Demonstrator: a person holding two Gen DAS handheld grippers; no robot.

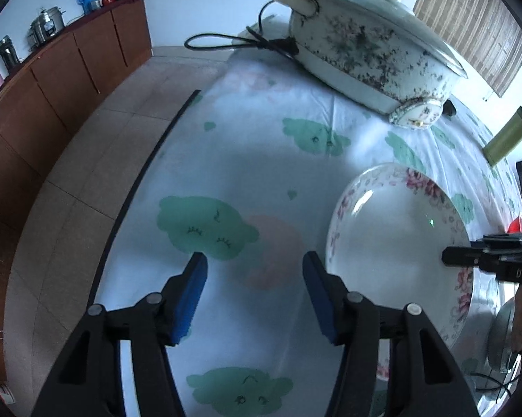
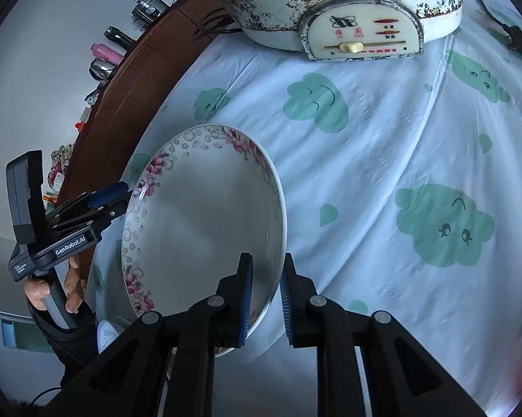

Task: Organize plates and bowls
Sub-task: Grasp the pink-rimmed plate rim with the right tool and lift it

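the surface [image 1: 261, 160], under a cloth printed with green clouds, ends in a dark edge [image 1: 146, 170] on the far side from the plate [image 2: 205, 222], with tiled floor and a brown cabinet [image 1: 52, 80] beyond it. between that edge and the plate the cloth lies bare. an old speckled cooker [image 1: 372, 41] stands on the cloth past the plate, its cord trailing toward the edge. the flowered plate is tilted up on its rim. the right tongs [image 2: 266, 299] straddle the plate's near rim, one blue pad inside and one outside, clamped on it. the left tongs [image 1: 254, 295] are apart and hold nothing, just beside the plate over bare cloth.
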